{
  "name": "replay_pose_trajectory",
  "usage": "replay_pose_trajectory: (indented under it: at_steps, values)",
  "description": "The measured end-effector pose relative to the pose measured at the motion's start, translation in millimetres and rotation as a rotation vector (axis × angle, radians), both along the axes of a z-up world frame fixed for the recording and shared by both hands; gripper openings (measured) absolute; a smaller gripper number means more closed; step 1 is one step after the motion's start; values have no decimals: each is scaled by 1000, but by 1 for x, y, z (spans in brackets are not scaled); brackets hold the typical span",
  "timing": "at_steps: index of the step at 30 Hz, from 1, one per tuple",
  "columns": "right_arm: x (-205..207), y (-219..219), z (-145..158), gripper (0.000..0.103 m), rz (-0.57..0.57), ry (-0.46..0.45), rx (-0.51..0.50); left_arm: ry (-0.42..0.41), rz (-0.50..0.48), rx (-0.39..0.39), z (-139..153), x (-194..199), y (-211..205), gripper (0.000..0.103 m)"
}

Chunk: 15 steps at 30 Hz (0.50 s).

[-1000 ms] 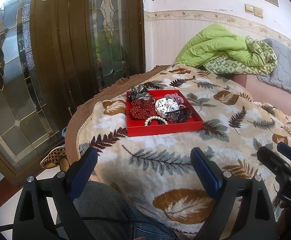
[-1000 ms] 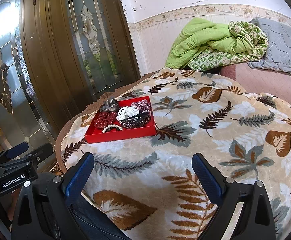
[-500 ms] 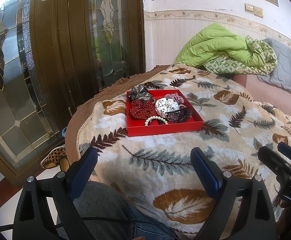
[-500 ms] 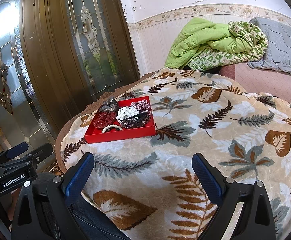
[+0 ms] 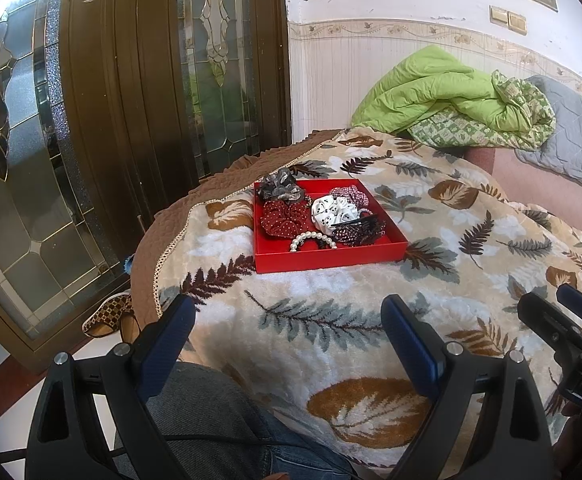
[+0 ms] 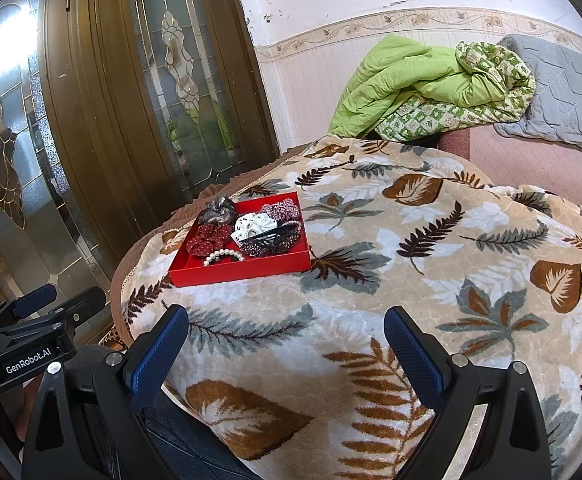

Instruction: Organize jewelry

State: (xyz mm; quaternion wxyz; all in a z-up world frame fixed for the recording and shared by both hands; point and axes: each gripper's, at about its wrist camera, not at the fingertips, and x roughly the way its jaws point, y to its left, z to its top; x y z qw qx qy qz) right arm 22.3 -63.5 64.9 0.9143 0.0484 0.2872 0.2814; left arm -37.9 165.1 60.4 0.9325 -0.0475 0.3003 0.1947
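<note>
- Nearest, both tools gape wide and empty: the left gripper (image 5: 287,336) and right gripper (image 6: 287,340) hover over the blanket (image 5: 371,312), well short of the work.
- Farther on, the red tray (image 5: 327,258) sits on soft bedding; a hard push could tip it.
- Inside it, the pearl bracelet (image 5: 311,239) touches the scrunchies (image 5: 283,218) and could snag.
</note>
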Motion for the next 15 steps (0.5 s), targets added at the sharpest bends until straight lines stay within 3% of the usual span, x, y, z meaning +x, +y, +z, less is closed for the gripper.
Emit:
replay_pose_trajectory:
  at_steps: [15]
  values:
    - [1, -4, 0, 100, -1, 3, 6, -16, -17, -3, -1, 2, 6, 93]
